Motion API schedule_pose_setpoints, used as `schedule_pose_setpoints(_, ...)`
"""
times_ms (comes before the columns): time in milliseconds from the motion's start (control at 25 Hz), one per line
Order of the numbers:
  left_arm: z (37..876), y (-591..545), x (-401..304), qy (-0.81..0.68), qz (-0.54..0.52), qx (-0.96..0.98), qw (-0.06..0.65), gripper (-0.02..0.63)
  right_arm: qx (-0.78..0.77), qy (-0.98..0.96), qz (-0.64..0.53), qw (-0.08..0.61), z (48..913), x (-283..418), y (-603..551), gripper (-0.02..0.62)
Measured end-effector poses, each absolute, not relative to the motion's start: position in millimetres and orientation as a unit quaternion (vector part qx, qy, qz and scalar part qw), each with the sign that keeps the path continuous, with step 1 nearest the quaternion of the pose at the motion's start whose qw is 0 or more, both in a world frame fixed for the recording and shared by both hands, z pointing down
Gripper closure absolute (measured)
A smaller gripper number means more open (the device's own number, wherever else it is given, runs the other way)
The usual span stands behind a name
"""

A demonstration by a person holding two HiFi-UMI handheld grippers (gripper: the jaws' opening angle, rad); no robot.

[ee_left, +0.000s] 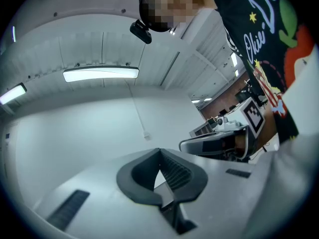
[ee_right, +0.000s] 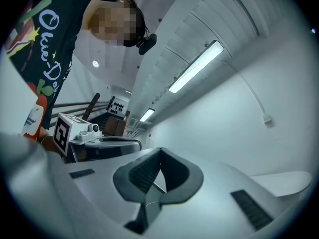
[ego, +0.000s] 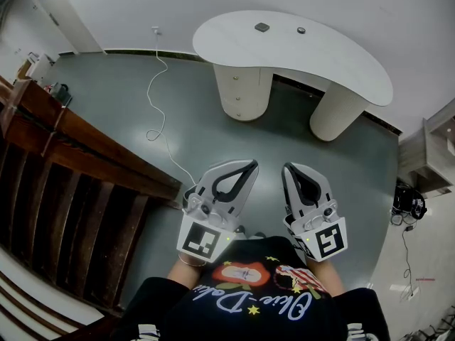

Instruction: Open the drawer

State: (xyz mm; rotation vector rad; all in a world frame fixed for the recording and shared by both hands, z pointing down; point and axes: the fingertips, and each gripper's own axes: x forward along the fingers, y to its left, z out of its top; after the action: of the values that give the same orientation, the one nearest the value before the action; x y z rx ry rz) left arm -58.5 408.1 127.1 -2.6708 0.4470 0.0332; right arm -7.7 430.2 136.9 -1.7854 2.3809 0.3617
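Progress is nil, I judge: my left hand-held gripper [ego: 250,165] and right hand-held gripper [ego: 287,168] are low in the frame, jaws pressed together on nothing. The drawer [ego: 238,94], in the pedestal under the white surface [ego: 334,55] at upper centre, looks closed and is well apart from them. Reaching, gripping and pulling are all left to do.

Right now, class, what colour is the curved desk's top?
White desk top, clearest in the head view.

Grey-green floor [ego: 114,98], white wall [ego: 142,6] behind. White curved surface [ego: 334,55] stands against the wall. Dark wood slats [ego: 64,190] at left. White cable [ego: 158,84] trails across floor. Ceiling strip light [ee_left: 100,73] lit.
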Motion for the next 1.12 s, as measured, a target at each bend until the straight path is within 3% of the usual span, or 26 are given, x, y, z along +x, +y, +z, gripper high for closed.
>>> schedule_pose_setpoints(1120,143,409,0,0.17,0.002,-0.962,0.215,0.604,-0.588,0.799,0.102,0.067,164,54,440,0.598)
